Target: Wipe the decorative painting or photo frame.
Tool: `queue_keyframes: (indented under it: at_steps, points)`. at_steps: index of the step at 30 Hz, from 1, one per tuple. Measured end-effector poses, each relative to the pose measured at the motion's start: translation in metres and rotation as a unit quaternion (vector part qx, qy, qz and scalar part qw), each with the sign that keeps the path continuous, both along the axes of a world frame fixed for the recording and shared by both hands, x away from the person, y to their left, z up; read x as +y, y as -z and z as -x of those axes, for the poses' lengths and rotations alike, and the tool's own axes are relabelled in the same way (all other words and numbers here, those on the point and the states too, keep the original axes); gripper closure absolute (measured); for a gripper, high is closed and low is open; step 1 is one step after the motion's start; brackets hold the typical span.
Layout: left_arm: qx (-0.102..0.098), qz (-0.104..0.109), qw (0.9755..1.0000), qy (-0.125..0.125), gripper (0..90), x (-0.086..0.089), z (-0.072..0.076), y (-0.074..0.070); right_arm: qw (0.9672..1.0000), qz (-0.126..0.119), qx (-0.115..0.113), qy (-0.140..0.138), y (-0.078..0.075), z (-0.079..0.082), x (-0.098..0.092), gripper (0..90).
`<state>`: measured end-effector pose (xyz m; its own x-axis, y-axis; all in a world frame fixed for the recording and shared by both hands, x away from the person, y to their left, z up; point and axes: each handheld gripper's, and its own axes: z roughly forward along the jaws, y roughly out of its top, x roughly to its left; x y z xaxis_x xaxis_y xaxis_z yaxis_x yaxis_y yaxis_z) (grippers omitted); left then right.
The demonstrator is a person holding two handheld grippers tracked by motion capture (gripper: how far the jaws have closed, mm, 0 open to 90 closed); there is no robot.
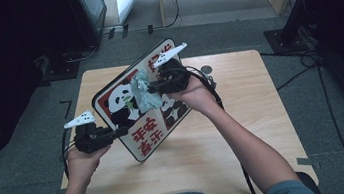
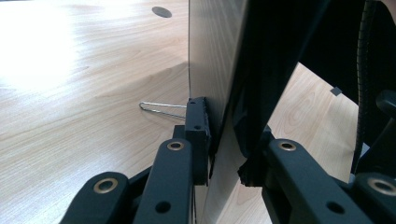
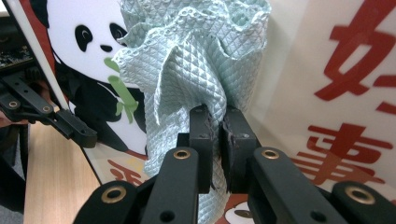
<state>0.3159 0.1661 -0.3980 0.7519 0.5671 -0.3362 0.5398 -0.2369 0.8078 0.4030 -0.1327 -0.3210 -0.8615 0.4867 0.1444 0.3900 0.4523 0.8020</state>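
Showing red Chinese characters too small or too cropped to read with certainty, the panda sign [image 1: 134, 109] is a flat rectangular board with a red border, rounded corners and black-and-white pandas, one of them chewing green bamboo. It stands tilted on its lower edge above the wooden table [image 1: 245, 132], its printed face turned up toward the high view.

The left gripper [image 1: 116, 132] clamps the sign's near left edge: in the left gripper view its two jaws sit on either side of the thin board [image 2: 219, 93], pads pressing both faces.

The right gripper [image 1: 154, 86] is against the sign's printed face, near its upper middle. Its jaws are nearly together and pinch a pale blue-green cloth [image 3: 196, 60] with a quilted diamond weave. The cloth bunches up beyond the jaw tips, lying over the panda picture and touching the sign's surface.
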Motion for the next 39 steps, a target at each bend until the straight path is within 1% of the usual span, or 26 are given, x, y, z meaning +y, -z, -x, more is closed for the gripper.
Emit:
queue_keyframes:
  at_steps: [9, 12, 16, 21, 23, 24, 29, 34, 39]
  points:
    - [0.000, 0.000, 1.0000, 0.001, 77.9, 0.000, 0.000, 0.000, 1.0000, 0.000, 0.006, 0.000, 0.009, 0.001, -0.002, 84.2]
    - [0.000, 0.000, 1.0000, 0.001, 77.8, 0.000, 0.000, 0.000, 1.0000, 0.000, 0.008, 0.000, 0.016, 0.002, -0.003, 84.2]
    - [0.000, 0.000, 1.0000, 0.000, 77.9, 0.000, 0.000, 0.000, 0.9999, 0.000, 0.011, 0.000, 0.021, 0.003, -0.004, 84.2]
    - [-0.001, 0.001, 1.0000, 0.000, 77.9, 0.000, 0.000, 0.000, 0.9998, -0.001, 0.020, 0.001, 0.029, 0.005, -0.005, 84.1]
    - [-0.001, 0.002, 1.0000, 0.000, 77.9, 0.000, 0.000, 0.000, 0.9998, 0.000, 0.020, 0.003, 0.036, 0.007, -0.006, 84.1]
    - [-0.001, 0.002, 1.0000, 0.000, 77.9, 0.000, 0.000, 0.000, 0.9998, 0.000, 0.020, 0.003, 0.036, 0.007, -0.006, 84.1]
    - [-0.001, 0.002, 1.0000, 0.000, 77.9, 0.000, 0.000, 0.000, 0.9996, -0.008, 0.028, 0.004, 0.049, 0.010, -0.009, 84.1]
    - [-0.001, 0.001, 1.0000, 0.000, 77.9, -0.001, 0.000, 0.000, 0.9994, -0.007, 0.032, 0.007, 0.055, 0.012, -0.009, 84.2]
    - [-0.001, 0.000, 1.0000, 0.000, 77.9, 0.000, 0.000, 0.000, 0.9994, -0.012, 0.033, 0.007, 0.060, 0.013, -0.010, 84.2]
